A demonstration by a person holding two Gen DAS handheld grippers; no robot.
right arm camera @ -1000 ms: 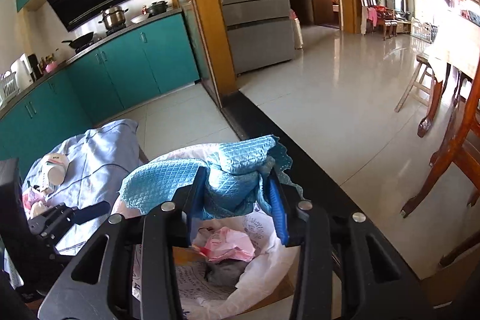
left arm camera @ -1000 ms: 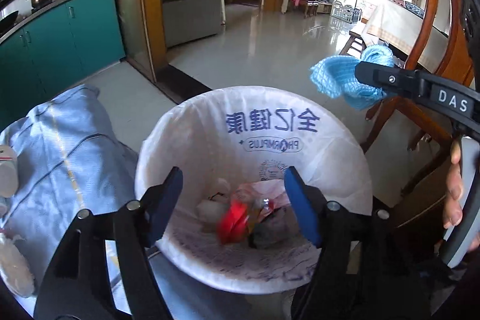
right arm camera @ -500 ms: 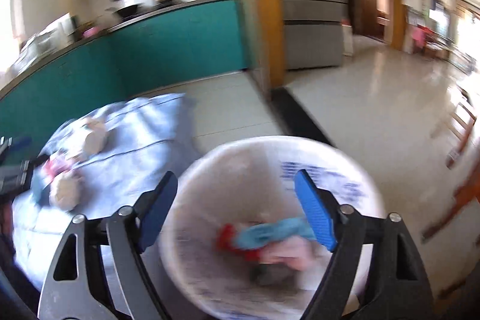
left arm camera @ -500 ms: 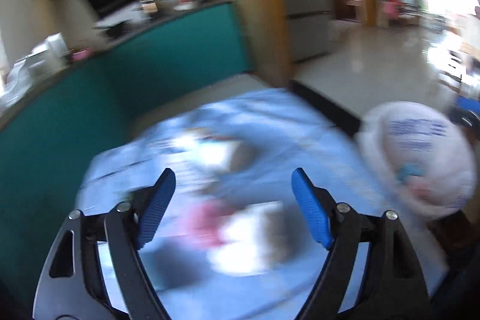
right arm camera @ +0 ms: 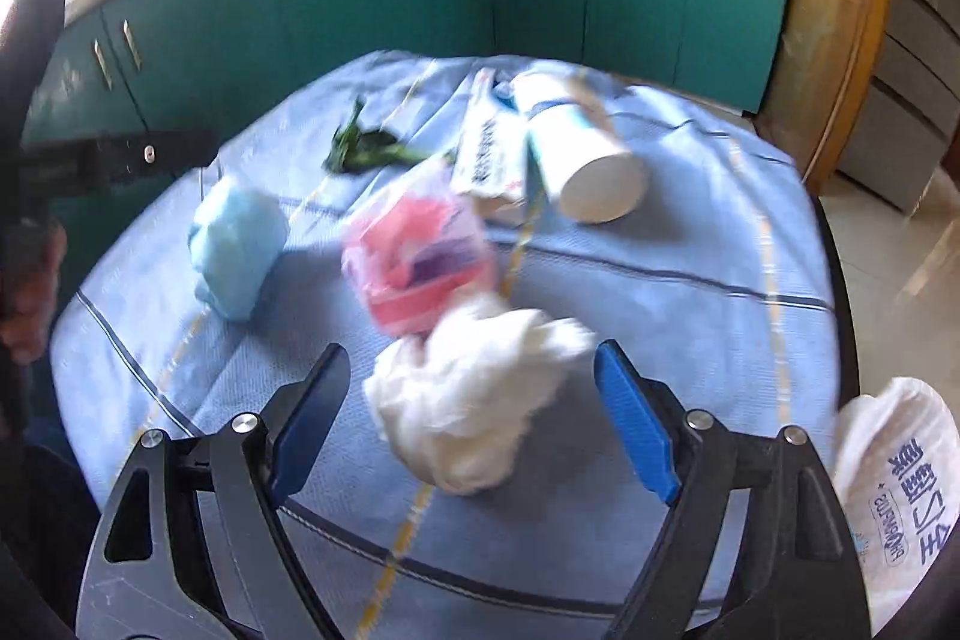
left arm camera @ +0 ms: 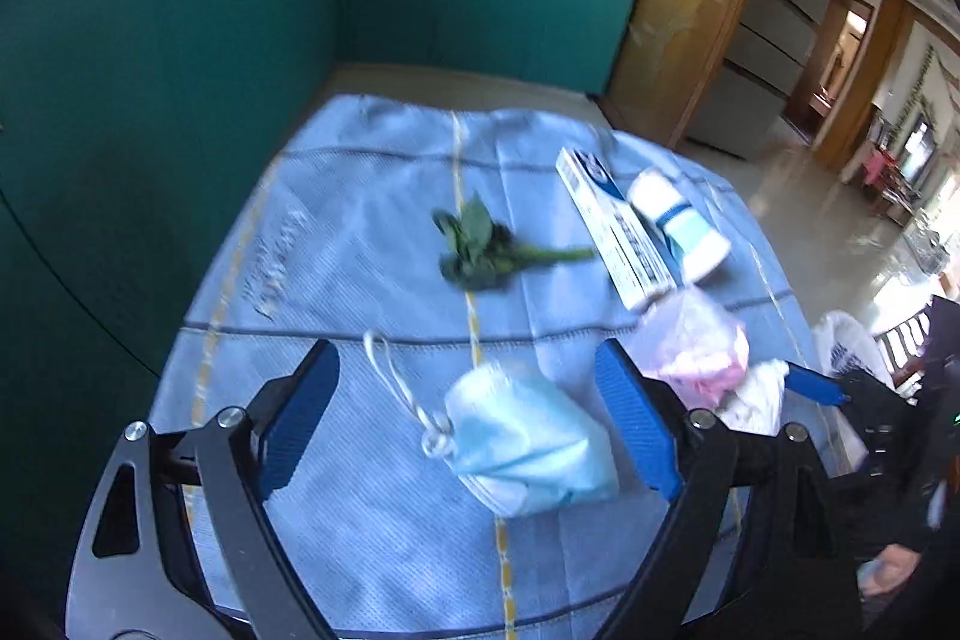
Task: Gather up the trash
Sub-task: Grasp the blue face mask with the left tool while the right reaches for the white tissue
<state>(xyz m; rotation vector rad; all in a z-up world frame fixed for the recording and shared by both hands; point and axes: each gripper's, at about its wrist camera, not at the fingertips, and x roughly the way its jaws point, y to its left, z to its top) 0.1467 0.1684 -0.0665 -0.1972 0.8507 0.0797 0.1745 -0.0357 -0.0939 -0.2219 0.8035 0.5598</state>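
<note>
Trash lies on a table under a pale blue cloth (left arm camera: 360, 232). My left gripper (left arm camera: 468, 424) is open around a crumpled light blue face mask (left arm camera: 534, 448), which also shows in the right wrist view (right arm camera: 237, 244). My right gripper (right arm camera: 471, 424) is open around a crumpled white tissue (right arm camera: 474, 400). Beyond it lie a clear bag of pink scraps (right arm camera: 414, 250), a toothpaste box (right arm camera: 486, 148), a white paper cup (right arm camera: 576, 154) on its side and a green leafy stem (right arm camera: 366, 148). The white-lined trash bin (right arm camera: 900, 496) stands at the table's right edge.
Teal kitchen cabinets (left arm camera: 180, 40) stand close behind and left of the table. A wooden door frame (left arm camera: 678, 10) and a tiled floor (left arm camera: 840, 196) lie to the right. The table edge runs just under both grippers.
The right gripper dropped the blue quilted cloth into the bin and opened. Both grippers swung left from the bin to the table and now hover over the mask and the tissue.
</note>
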